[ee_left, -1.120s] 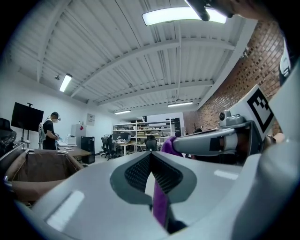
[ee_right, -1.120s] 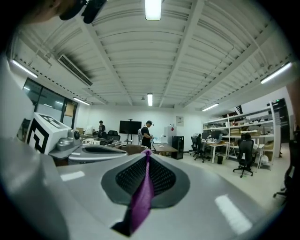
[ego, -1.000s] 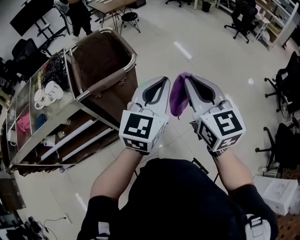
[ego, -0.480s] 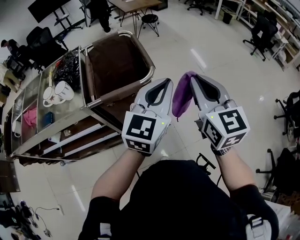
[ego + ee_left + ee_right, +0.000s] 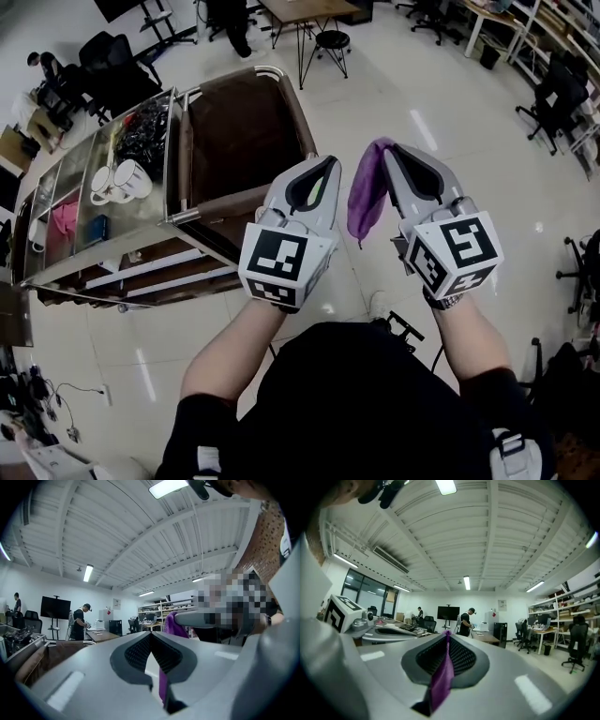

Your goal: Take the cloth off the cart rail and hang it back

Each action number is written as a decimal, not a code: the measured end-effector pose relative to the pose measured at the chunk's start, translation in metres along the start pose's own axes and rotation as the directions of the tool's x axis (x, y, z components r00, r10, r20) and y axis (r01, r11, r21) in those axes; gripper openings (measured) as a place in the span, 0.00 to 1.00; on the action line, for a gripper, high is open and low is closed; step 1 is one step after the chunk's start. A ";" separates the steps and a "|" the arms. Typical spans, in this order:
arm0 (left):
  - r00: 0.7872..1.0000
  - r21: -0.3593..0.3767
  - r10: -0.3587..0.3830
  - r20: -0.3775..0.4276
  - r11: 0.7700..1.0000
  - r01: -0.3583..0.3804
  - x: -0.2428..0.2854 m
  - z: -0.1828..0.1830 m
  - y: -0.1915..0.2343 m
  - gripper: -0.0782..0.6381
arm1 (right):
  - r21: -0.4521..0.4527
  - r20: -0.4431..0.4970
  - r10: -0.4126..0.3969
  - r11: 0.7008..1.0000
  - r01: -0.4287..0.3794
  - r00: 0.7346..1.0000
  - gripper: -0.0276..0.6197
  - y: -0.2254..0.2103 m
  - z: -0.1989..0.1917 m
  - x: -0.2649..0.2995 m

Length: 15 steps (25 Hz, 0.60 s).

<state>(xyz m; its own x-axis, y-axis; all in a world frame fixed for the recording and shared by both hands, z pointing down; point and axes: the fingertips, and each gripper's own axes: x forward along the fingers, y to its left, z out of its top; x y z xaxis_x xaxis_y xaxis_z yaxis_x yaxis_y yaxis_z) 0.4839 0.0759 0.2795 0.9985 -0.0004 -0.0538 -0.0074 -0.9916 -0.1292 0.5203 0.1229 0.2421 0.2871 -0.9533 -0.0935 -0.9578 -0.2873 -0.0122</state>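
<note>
A purple cloth (image 5: 366, 195) hangs from my right gripper (image 5: 384, 148), whose jaws are shut on its top edge; in the right gripper view the cloth (image 5: 441, 682) runs down between the pads from the gripper's tip (image 5: 447, 632). Beside it, my left gripper (image 5: 331, 161) is shut with nothing in it; in the left gripper view its tips (image 5: 151, 633) meet and the cloth (image 5: 174, 624) shows just to the right. Both are held up in the air, right of the cart (image 5: 56, 272). The cart's chrome rail (image 5: 220, 201) frames a brown bag.
Two white mugs (image 5: 117, 182), pink items and dark clutter sit on the cart's top shelf. A stool (image 5: 330, 41) and tables stand beyond it, office chairs (image 5: 558, 103) at the right. A person stands near a monitor (image 5: 465, 620) across the room.
The head view has swung toward the cart, which now sits more central and upright in the picture. Both grippers keep their pose, the cloth still hanging from the right one.
</note>
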 end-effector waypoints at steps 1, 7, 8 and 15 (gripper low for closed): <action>1.000 0.003 0.014 -0.003 1.000 -0.014 0.008 0.001 0.000 0.09 | 0.002 0.003 0.014 1.000 -0.014 1.000 0.07 -0.008 0.002 0.003; 0.991 0.014 0.130 -0.027 0.991 -0.130 0.053 -0.008 -0.018 0.09 | 0.012 0.021 0.122 0.992 -0.123 0.992 0.07 -0.060 -0.008 0.003; 0.987 0.017 0.156 -0.031 0.988 -0.156 0.060 -0.014 -0.026 0.09 | 0.012 0.024 0.146 0.989 -0.147 0.989 0.07 -0.069 -0.016 -0.001; 0.957 0.066 0.289 -0.018 0.956 -0.287 0.106 -0.077 -0.084 0.09 | 0.018 0.056 0.275 0.961 -0.276 0.960 0.07 -0.139 -0.078 -0.035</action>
<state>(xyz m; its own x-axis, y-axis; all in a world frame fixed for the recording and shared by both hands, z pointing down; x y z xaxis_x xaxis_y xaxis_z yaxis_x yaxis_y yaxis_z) 0.5949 0.1496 0.3608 0.9546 -0.2893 -0.0709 -0.2974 -0.9388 -0.1738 0.6441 0.1886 0.3251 0.0114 -0.9887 -0.1493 -0.9999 -0.0110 -0.0039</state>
